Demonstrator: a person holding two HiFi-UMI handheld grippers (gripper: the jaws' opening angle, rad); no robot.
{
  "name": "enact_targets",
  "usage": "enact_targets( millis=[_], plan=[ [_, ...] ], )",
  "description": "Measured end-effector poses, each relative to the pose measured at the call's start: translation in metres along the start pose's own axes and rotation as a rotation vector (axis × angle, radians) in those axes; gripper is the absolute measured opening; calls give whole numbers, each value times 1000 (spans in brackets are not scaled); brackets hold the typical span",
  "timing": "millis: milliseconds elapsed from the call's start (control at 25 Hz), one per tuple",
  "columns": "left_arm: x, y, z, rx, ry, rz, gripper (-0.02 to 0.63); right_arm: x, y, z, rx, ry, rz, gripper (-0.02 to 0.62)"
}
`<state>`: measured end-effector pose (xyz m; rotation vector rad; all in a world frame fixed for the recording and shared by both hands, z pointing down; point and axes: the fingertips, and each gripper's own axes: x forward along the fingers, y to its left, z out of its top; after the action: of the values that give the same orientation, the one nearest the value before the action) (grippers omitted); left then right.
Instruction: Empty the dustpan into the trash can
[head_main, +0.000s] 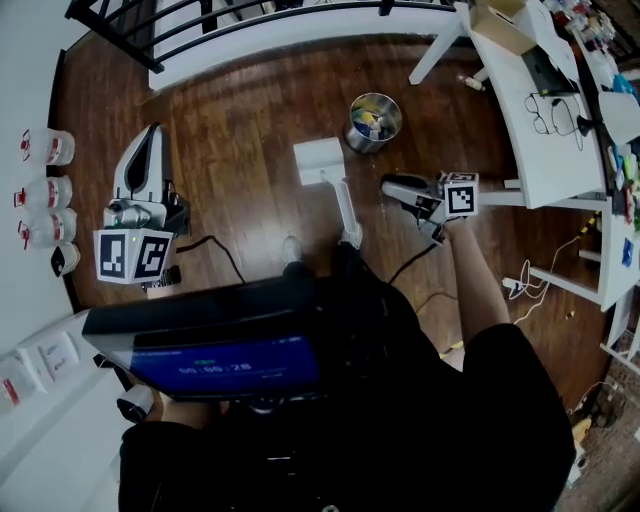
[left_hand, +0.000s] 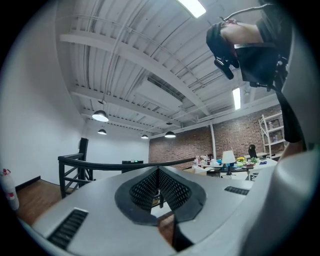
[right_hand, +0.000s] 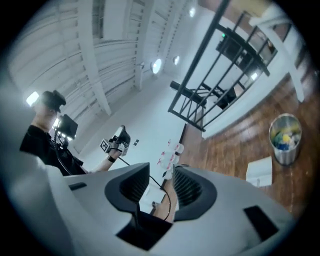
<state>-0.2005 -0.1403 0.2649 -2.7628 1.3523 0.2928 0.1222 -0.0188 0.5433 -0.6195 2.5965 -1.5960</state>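
The left gripper (head_main: 150, 145) is closed tight and empty, well away from the dustpan (head_main: 320, 160). The white dustpan lies on the brown wood floor (head_main: 240, 120), its handle pointing back at the person. The trash can (head_main: 374, 122) stands just beside it. The right gripper (head_main: 392, 187), jaws a bit apart and empty, is nearer the handle. A white table (head_main: 540, 130) stands at the right.

Dark wood floor (head_main: 240, 130) meets a black railing (head_main: 200, 25) at its far edge, white benches (head_main: 520, 100) at its right, a white wall (head_main: 25, 60) at its left. Pendant lamps (left_hand: 100, 116) hang from a white beamed ceiling (left_hand: 130, 55).
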Motion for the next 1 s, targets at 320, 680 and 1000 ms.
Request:
enact_targets(
  millis=[320, 680, 1000],
  plan=[
    [-10, -25, -2, 31, 36, -135, 0, 7, 120, 52, -458, -212, -138, 44],
    [-60, -8, 28, 50, 28, -151, 0, 57, 237, 81, -743, -248, -235, 5],
    [-91, 6, 54, 41, -8, -119, 0, 108, 291, 58, -912, -190, -289, 0]
  ],
)
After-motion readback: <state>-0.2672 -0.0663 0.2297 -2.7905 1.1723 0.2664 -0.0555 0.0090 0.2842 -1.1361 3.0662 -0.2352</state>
